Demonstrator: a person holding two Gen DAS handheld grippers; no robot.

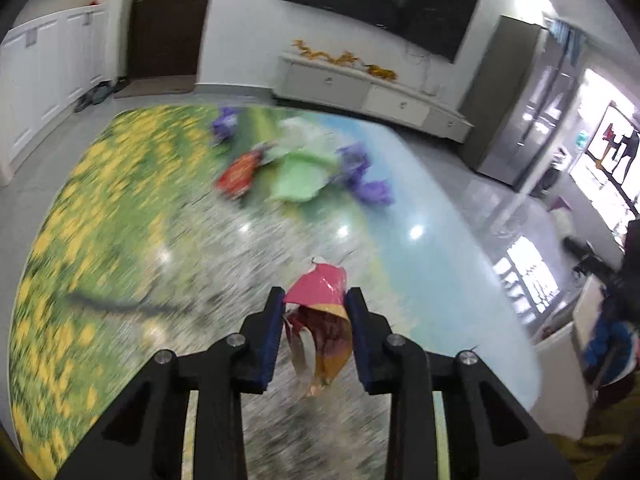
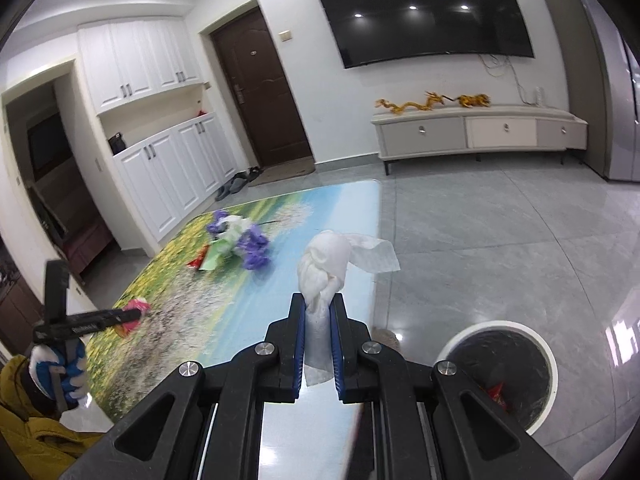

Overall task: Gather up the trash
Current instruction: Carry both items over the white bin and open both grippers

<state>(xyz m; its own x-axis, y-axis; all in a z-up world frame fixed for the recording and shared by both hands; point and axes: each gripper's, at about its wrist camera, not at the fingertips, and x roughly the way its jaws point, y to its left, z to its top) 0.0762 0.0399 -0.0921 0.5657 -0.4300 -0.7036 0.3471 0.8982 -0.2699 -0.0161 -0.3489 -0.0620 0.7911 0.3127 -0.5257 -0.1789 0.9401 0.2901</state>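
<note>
While clamped above the tabletop: left gripper jaws pinching pink wrapper, right gripper jaws pinching white tissue, both angled downward.

The room had white walls and a glossy grey tiled floor that mirrored the ceiling lights. A large dark television hung above a low pale cabinet on thin legs. A dark brown door stood beside white built-in cupboards, with a doormat at its foot.
</note>
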